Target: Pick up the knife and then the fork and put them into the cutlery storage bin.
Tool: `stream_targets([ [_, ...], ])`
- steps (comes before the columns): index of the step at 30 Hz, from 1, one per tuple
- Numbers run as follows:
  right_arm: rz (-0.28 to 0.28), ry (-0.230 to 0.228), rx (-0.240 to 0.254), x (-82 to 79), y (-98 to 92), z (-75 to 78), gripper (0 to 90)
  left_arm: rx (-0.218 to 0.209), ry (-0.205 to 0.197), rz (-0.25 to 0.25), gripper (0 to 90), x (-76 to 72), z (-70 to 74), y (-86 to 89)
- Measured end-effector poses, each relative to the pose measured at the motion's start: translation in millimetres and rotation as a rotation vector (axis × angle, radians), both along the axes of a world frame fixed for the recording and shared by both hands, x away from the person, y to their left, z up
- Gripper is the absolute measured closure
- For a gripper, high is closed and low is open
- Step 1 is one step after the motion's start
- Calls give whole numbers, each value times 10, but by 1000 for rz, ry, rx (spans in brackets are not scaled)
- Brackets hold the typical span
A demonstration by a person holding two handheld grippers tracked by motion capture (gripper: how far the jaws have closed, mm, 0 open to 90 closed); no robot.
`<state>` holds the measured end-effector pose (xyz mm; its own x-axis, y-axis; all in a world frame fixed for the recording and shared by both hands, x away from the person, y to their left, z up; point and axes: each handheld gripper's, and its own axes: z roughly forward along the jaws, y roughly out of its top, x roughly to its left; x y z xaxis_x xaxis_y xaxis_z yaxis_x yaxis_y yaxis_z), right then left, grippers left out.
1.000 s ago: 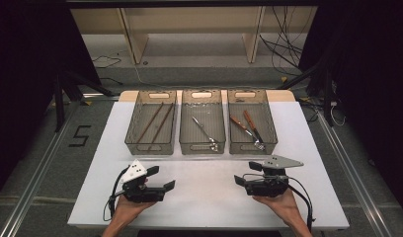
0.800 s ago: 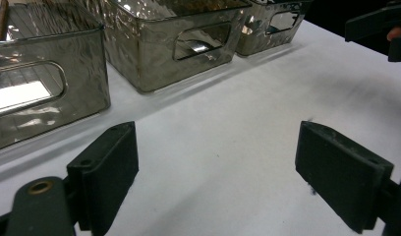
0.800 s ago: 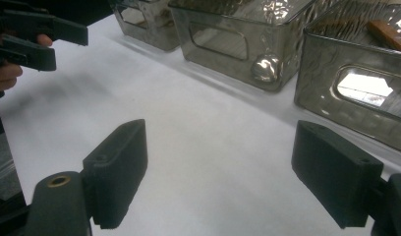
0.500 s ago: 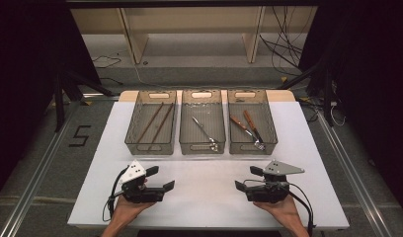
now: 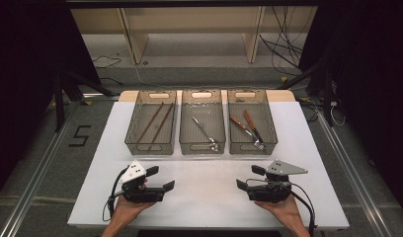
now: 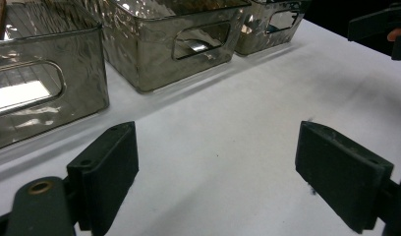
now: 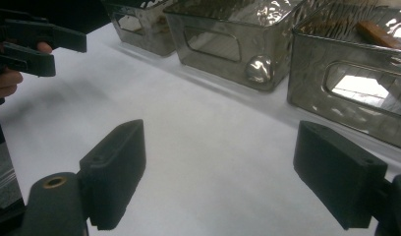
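High view, nearest things: three smoky translucent plastic bins in a row across the far half of the white table (image 5: 308, 148), well apart from both grippers.
Left bin (image 5: 151, 121): two long brown sticks (image 5: 155, 121).
Middle bin (image 5: 202, 121): slim metal tongs (image 5: 204, 132).
Right bin (image 5: 251, 121): two wooden-handled metal utensils (image 5: 249, 128).
Change, right gripper (image 5: 245, 178): drawn a little back toward the table's near edge and more level than a second ago; jaws spread wide, nothing between them.
Change, left gripper (image 5: 161, 178): same place as before; jaws apart, empty.
Meaning: judged a resting stance, no item picked yet.
Pose: both held low over bare table near the front edge, jaws pointing inward at each other, hands under the bodies.
Right gripper view: bin handle cut-outs ahead, left gripper far left.
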<state>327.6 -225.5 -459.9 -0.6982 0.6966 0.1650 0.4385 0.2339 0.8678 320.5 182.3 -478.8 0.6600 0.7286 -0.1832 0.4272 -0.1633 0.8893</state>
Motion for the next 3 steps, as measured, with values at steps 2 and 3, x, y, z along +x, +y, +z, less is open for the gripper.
stream_targets([
  [2, -1, 1, 1, 1, -1, -2, 207, -1, 0, 1, 161, 1, -1, -3],
  [3, 0, 1, 1, 2, -1, -4, 207, 0, 0, 1, 161, 1, -1, -4],
])
